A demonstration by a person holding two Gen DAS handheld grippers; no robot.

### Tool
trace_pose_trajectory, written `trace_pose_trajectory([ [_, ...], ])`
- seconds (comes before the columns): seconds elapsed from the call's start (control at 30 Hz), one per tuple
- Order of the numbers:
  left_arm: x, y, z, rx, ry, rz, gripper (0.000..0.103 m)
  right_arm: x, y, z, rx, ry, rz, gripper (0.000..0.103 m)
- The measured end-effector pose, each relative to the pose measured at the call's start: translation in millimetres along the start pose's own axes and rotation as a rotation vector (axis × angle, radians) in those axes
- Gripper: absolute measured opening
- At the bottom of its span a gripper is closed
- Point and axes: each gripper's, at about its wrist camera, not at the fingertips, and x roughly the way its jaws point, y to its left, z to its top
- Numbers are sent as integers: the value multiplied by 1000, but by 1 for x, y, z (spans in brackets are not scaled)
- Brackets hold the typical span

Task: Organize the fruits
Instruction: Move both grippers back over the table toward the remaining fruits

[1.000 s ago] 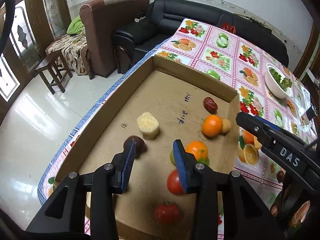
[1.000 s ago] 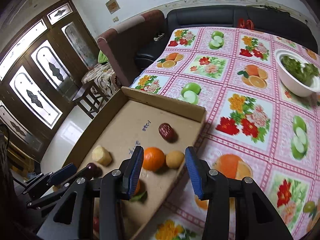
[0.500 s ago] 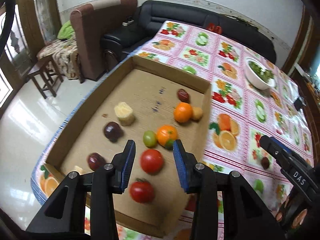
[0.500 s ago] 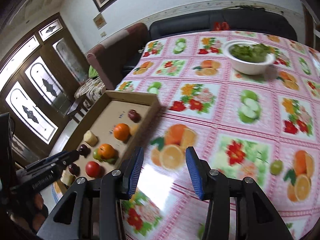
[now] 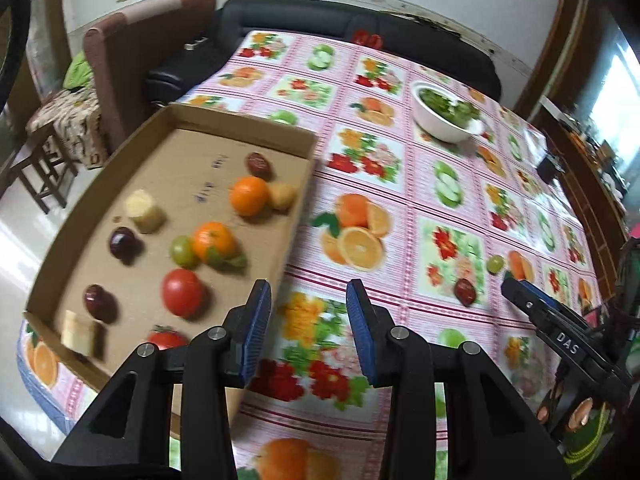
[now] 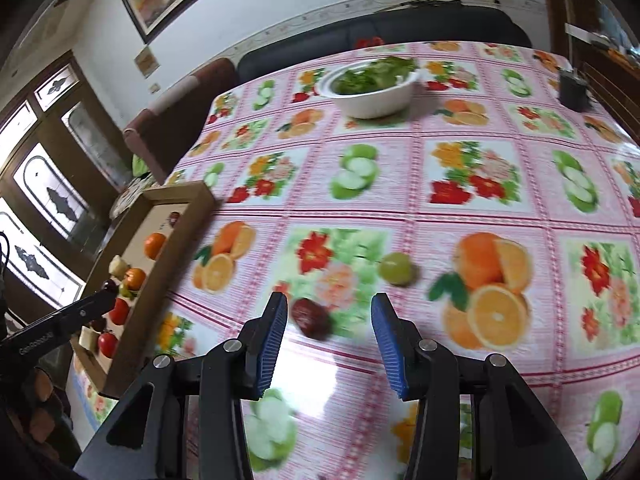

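The dark red fruit lies loose on the desk, just ahead of your right hand-held gripper and a little left of its centreline, its long axis slanting across the gap. Both jaws stand apart and empty. A green fruit sits farther and to the right. Your left hand-held gripper, also spread and empty, hovers well away by the cardboard tray, so the right one is nearer.
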Motion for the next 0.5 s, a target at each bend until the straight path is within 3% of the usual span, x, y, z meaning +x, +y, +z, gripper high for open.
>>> trace_pose_trajectory([
  [0.2,12,-34,-8,49,38,-86,37,-3,-23,-4,16,-4,-42,47],
  [0.5,44,-87,-23,164,102,-150,37,33,-19,10,-66,38,-93,44],
])
